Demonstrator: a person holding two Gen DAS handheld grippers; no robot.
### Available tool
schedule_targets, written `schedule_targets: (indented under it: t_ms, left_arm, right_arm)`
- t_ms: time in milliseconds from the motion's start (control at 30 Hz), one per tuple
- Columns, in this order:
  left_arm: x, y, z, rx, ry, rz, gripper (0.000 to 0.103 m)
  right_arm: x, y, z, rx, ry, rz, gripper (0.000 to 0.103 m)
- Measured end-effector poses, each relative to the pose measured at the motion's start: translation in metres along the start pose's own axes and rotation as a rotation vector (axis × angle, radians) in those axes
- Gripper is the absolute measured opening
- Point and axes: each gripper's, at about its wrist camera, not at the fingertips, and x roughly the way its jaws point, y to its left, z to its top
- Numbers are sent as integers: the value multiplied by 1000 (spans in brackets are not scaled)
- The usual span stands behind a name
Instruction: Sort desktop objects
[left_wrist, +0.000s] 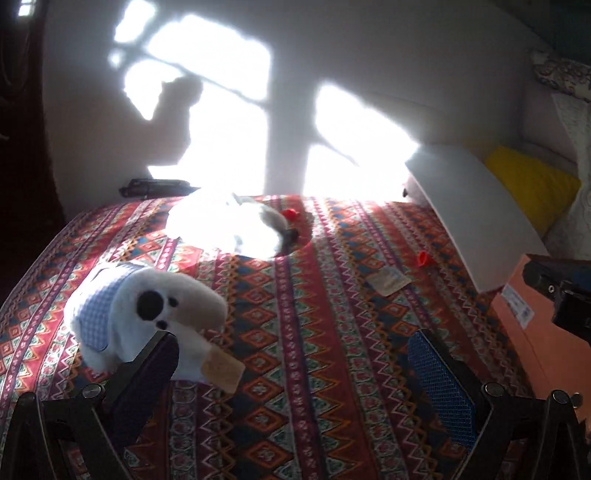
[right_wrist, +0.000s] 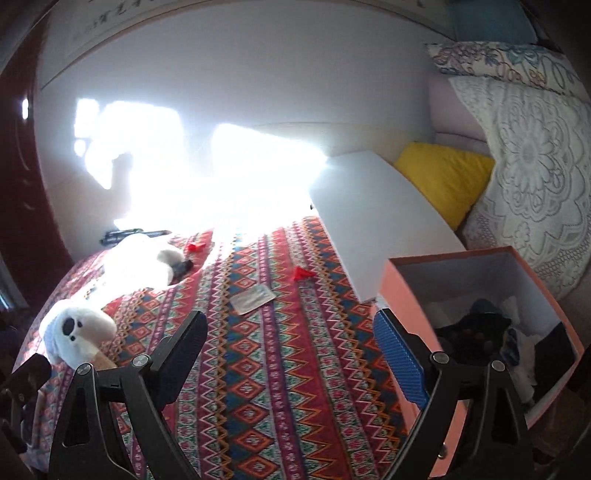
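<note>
A white plush dog (left_wrist: 147, 314) with a blue checked back lies on the patterned tablecloth (left_wrist: 314, 332); it also shows in the right wrist view (right_wrist: 77, 332). My left gripper (left_wrist: 295, 354) is open and empty, its left finger just in front of the dog. My right gripper (right_wrist: 291, 343) is open and empty, its right finger beside the orange box (right_wrist: 402, 295), which holds dark and white items. A second white plush (left_wrist: 225, 225) lies in the sun glare. Two small red pieces (left_wrist: 424, 258) (left_wrist: 290, 214) and a flat clear packet (left_wrist: 388, 280) lie on the cloth.
The box's white lid (left_wrist: 476, 214) leans at the table's right edge. A yellow cushion (right_wrist: 443, 181) and lace-covered sofa (right_wrist: 535, 184) stand right. A dark flat object (left_wrist: 155, 186) lies at the far edge by the wall. My right gripper shows at the left view's right edge (left_wrist: 561, 291).
</note>
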Motion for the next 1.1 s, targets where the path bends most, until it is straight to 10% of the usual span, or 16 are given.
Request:
schedule_targets:
  t_ms: [500,1100]
  left_arm:
    - [43,75,-47,-56,82,150,102]
    - [50,53,-55,-10,103,154,102]
  right_arm:
    - [51,145,-41,-327,90,88,93]
    - [62,139,-50,-278,147,54,93]
